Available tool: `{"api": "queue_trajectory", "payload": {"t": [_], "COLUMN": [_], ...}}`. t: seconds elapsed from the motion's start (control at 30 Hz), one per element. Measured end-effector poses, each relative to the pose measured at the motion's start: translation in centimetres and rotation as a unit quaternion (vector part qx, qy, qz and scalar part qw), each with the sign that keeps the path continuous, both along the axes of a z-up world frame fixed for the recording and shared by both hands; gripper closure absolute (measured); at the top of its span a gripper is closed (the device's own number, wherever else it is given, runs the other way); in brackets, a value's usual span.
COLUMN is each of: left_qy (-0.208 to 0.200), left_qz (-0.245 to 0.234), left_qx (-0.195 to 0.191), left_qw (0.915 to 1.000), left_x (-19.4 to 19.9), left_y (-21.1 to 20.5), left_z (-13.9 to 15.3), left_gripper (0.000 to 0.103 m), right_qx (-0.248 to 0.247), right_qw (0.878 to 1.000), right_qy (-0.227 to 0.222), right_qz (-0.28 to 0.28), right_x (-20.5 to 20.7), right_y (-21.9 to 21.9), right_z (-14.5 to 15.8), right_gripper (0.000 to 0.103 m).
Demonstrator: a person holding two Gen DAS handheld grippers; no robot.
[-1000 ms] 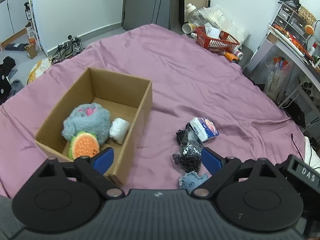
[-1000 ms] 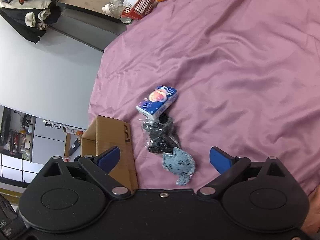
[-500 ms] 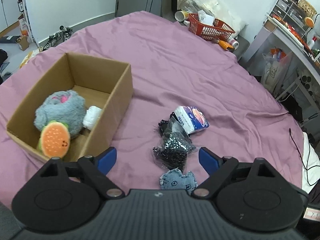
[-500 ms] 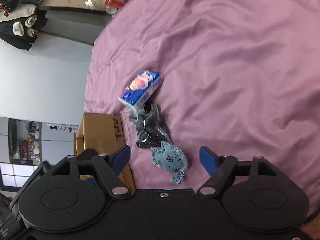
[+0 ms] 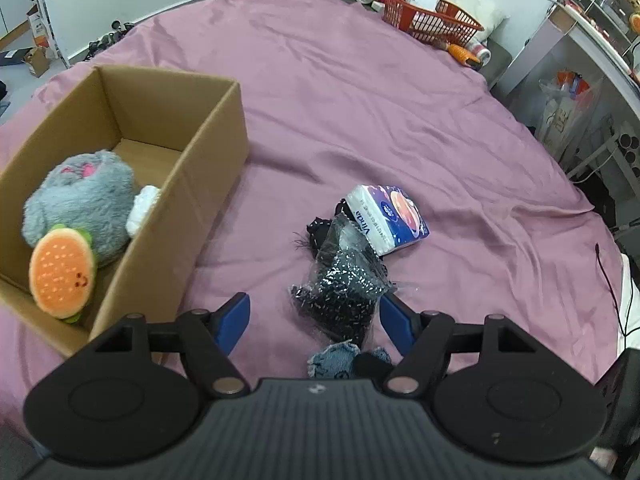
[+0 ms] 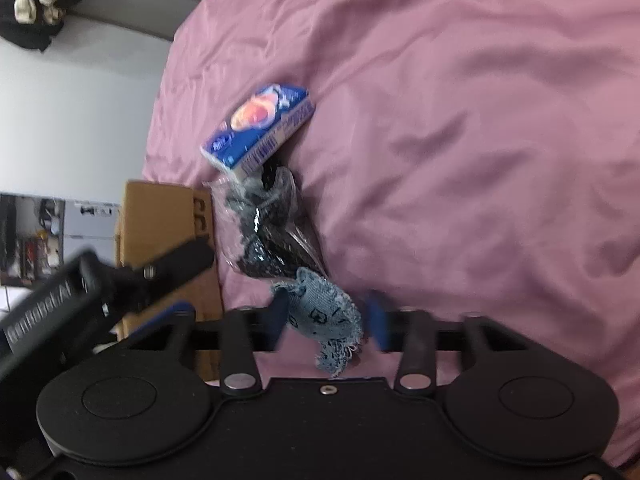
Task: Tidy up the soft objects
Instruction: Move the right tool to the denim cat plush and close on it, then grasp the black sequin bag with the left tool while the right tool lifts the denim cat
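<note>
A blue denim pouch (image 6: 326, 316) lies on the purple bedsheet (image 6: 460, 140), and my right gripper (image 6: 328, 318) has its blue fingers close on both sides of it, narrowing but blurred. The pouch also shows in the left wrist view (image 5: 340, 362). My left gripper (image 5: 314, 320) is open and empty above a clear bag of black sequined fabric (image 5: 342, 284). A blue tissue pack (image 5: 388, 218) lies just beyond the bag. A cardboard box (image 5: 208, 152) at the left holds a grey plush (image 5: 80, 200), an orange burger plush (image 5: 62, 274) and a white roll (image 5: 142, 208).
A red basket (image 5: 432, 20) with clutter sits past the far bed edge. Shelves and a desk (image 5: 592, 60) stand at the right. A black cable (image 5: 612, 276) lies on the sheet's right side. Shoes and floor clutter (image 5: 108, 36) lie at the far left.
My right gripper moved forward onto the denim pouch and its fingers closed in from wide open. My left gripper moved right and closer to the sequined bag, still open.
</note>
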State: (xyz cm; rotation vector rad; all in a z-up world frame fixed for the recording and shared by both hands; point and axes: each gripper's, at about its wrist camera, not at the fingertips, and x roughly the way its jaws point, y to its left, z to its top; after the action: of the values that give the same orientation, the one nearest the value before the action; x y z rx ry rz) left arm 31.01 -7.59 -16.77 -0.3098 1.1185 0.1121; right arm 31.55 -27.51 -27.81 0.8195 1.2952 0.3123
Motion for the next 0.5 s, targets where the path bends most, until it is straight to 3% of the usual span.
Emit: {"api": "queue_trajectory", "payload": {"t": [0.07,0.17,0.3,0.43,0.47,0.5], "left_qy": [0.002,0.005,0.015,0.019,0.020,0.023], "left_qz": [-0.002,-0.010,-0.041,-0.055,-0.056,-0.057], "left_qx": [-0.001,0.005,0.025,0.021,0.023,0.024], "left_qw": [1.0000,0.9999,0.9987,0.9981,0.9979,0.9978], "left_x": [0.4,0.9,1.8,2.3,2.3,2.2], "left_y": [-0.1,-0.7,-1.9,-2.4,-2.5,-2.5], "left_z": [-0.4,-1.2,-2.6,-3.7,-3.8,-4.0], "left_gripper": [0.032,0.032,0.032,0.032,0.033,0.045], "right_qx": [0.000,0.005,0.005,-0.003,-0.005,-0.008], "right_qw": [1.000,1.000,1.000,1.000,1.000,1.000], "right_qy": [-0.006,-0.004,-0.007,-0.011,-0.011,-0.010], "right_qz": [-0.001,-0.007,-0.015,-0.017,-0.020,-0.023], "right_x": [0.1,0.4,0.3,-0.1,-0.2,-0.3], "right_y": [-0.1,-0.6,-1.0,-1.2,-1.4,-1.6], "right_z": [0.0,-0.4,-0.5,-0.2,-0.1,0.0], "right_gripper": [0.080,0.084,0.085,0.085,0.086,0.086]}}
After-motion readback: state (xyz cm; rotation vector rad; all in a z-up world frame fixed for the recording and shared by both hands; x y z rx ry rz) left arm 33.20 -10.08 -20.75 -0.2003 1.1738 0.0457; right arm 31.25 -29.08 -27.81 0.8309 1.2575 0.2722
